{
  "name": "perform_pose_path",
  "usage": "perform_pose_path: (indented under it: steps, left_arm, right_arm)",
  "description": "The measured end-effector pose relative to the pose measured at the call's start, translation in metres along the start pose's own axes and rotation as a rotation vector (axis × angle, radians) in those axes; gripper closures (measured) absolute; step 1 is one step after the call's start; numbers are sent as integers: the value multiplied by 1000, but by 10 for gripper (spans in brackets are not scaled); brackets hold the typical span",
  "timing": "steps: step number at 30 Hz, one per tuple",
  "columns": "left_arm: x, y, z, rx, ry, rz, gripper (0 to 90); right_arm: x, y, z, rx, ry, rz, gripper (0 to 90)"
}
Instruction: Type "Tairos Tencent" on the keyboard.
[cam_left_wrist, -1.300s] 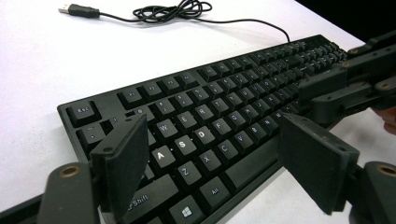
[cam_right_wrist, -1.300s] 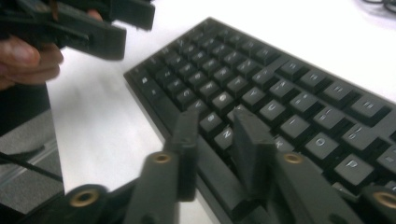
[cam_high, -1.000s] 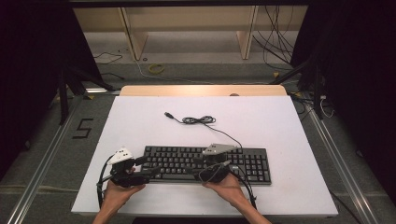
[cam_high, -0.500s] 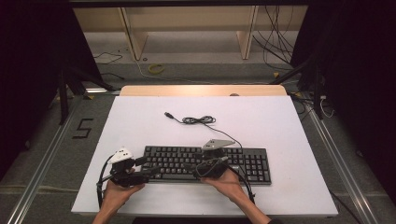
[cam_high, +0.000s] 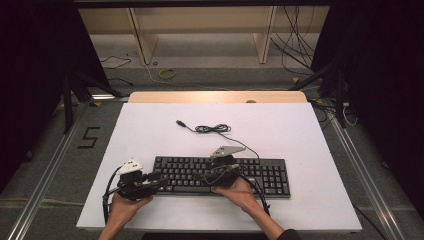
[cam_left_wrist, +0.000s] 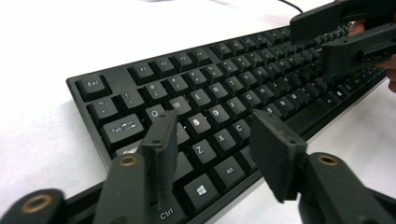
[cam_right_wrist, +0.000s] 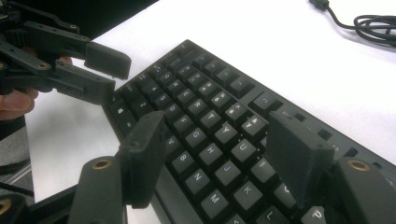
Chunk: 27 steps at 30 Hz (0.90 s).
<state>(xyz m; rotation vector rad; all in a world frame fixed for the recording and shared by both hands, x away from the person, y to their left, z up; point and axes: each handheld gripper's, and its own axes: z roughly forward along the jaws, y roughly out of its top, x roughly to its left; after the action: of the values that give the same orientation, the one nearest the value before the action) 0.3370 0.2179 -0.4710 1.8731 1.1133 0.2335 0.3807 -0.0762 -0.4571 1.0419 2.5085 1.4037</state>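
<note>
A black keyboard (cam_high: 222, 176) lies flat near the front edge of the white table (cam_high: 300, 135), its cable (cam_high: 212, 129) coiled beyond it. The left gripper (cam_high: 159, 181) hovers at the keyboard's left end, jaws spread and empty. The right gripper (cam_high: 206, 175) sits over the middle keys, jaws likewise wide apart, gripping nothing.

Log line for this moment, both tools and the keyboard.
left tool: open, over keyboard left end | right tool: open, over middle keys | keyboard: flat on white table | cable: coiled behind, unplugged
</note>
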Motion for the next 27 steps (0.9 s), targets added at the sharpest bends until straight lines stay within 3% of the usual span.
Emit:
perform_pose_path:
  steps: [4, 13, 22, 27]
  left_arm:
    - [2, -1, 0, 17, 21, -6, 610]
    - [3, -2, 1, 60, 57, 0, 802]
    - [4, -2, 2, 73, 63, 4, 887]
    - [6, -2, 3, 83, 66, 5, 889]
  right_arm:
    - [1, 2, 4, 4, 3, -4, 426]
    - [4, 9, 14, 19, -1, -22, 608]
    - [8, 15, 27, 47, -13, -40, 816]
    - [8, 17, 35, 67, -21, -43, 887]
